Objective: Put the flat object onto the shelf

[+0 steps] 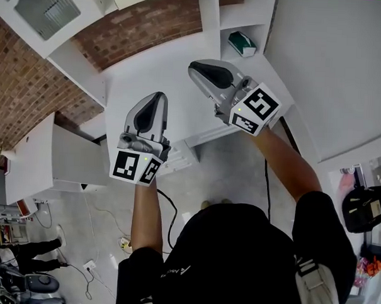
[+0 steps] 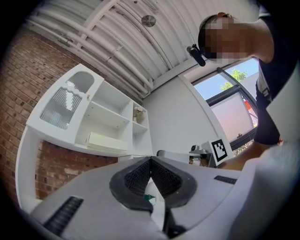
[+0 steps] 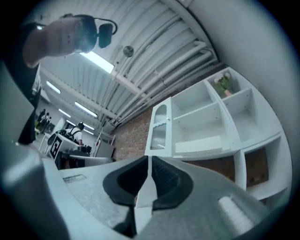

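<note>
A long, flat cream box point(image 2: 107, 140) lies in the bottom compartment of the white wall shelf point(image 2: 117, 108); the right gripper view shows the same box point(image 3: 197, 145) under an empty compartment. My left gripper point(image 1: 156, 97) hovers over the white counter point(image 1: 156, 71), jaws closed tip to tip with nothing between them point(image 2: 150, 159). To its right, slightly farther in, my right gripper point(image 1: 193, 68) also has its jaws together and empty point(image 3: 150, 158). Both point up toward the shelf and hold nothing.
A small teal and white box point(image 1: 241, 43) sits in a low open compartment at the back right. A brick wall point(image 1: 29, 84) runs behind the counter. A glass-fronted cabinet door point(image 3: 159, 126) is at the shelf's left end. A cable point(image 1: 169, 210) trails on the floor below.
</note>
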### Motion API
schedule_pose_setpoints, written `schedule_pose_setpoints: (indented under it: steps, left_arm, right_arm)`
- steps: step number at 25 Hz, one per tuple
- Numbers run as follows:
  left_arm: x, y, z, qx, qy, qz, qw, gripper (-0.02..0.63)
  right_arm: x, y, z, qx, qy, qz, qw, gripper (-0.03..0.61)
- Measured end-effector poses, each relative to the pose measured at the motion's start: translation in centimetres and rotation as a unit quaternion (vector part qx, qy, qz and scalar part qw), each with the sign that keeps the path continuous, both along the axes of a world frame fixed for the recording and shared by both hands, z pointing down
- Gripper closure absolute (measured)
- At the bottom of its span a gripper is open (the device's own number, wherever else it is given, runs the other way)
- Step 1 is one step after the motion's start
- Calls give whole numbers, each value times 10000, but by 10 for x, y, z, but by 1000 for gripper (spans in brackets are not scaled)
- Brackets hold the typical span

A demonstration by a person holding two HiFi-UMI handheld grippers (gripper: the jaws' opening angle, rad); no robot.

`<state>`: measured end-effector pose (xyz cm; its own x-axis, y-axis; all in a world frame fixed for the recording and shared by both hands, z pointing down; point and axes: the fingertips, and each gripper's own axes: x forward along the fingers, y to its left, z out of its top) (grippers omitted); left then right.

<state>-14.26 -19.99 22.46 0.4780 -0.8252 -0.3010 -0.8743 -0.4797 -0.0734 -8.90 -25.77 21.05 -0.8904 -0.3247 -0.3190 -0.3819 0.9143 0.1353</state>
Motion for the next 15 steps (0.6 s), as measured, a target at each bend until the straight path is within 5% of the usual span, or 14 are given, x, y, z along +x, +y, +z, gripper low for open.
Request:
schedule_pose_setpoints:
  steps: [5, 15]
  left_arm:
    - [5, 11, 6, 8, -192, -192, 9996, 615]
    - [9, 23, 24, -101, -312, -336, 9989, 615]
  right_arm:
    - [-7, 36, 16, 818, 649, 113, 9945, 577]
    - [3, 61, 46, 525, 559, 299, 9966, 578]
